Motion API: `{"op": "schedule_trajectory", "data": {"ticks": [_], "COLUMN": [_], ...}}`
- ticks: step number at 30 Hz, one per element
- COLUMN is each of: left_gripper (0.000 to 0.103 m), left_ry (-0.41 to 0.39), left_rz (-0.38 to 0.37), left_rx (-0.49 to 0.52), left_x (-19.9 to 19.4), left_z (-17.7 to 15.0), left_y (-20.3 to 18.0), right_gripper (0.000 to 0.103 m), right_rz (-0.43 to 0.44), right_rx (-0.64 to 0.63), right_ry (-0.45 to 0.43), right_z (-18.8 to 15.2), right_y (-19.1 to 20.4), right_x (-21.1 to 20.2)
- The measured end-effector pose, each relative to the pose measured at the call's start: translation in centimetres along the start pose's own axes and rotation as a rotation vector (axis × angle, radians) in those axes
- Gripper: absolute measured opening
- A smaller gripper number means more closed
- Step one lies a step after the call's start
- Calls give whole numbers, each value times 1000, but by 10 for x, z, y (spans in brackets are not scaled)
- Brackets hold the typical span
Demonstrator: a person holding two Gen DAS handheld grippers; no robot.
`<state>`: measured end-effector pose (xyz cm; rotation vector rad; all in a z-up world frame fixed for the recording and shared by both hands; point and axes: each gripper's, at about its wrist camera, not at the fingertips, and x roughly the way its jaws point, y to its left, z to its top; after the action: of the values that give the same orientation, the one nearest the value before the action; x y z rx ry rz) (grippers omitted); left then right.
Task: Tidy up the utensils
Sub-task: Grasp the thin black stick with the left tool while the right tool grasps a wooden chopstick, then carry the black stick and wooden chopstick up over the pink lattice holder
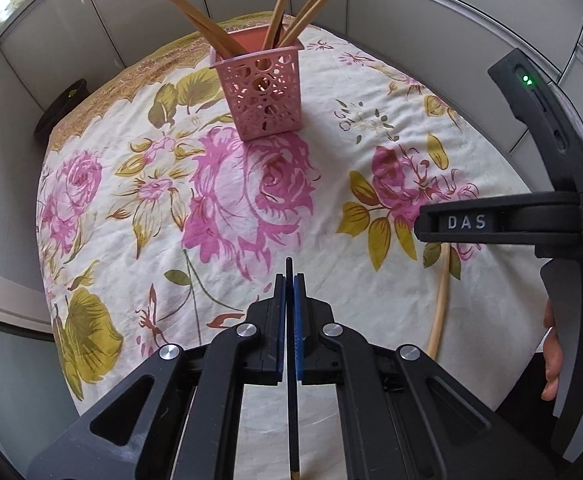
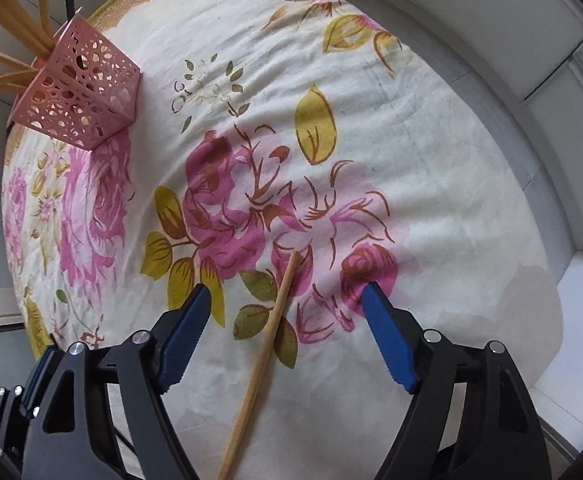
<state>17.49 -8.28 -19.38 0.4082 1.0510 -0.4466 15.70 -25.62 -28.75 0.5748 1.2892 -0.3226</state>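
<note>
Two grippers work: left gripper clamps a dark chopstick for the pink holder; right gripper straddles, unclosed, a wooden chopstick near the table's edge.

The right claw hangs with its blue pads spread wide above a pale wooden chopstick lying on the flowered cloth of the bench, while a pink lattice holder stuffed with more sticks stands well apart at upper left.

Floral tablecloth (daylit) before pale wall panels.
</note>
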Motion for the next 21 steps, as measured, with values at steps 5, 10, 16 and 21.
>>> {"op": "schedule_trajectory", "data": {"ticks": [5,10,16,21], "left_gripper": [3,3,3,3], "left_ry": [-19,-34,-52,-80], "left_rz": [-4,-11,-20,-21], "left_rx": [-32,-69,-88,-98], "left_x": [-4,-12,-18,-27], "left_z": [1,-1,0,1], "left_y": [14,26,29,31], "right_gripper": [56,9,6,6], "right_rz": [-133,10,208,212], "right_rx": [-119,-71,40,-28], "right_ry": [-88,-72,3,-94], "right_z": [-11,-6,0,-8], "right_y": [34,17,-16,-13], "right_x": [4,-2,-1,-27]}}
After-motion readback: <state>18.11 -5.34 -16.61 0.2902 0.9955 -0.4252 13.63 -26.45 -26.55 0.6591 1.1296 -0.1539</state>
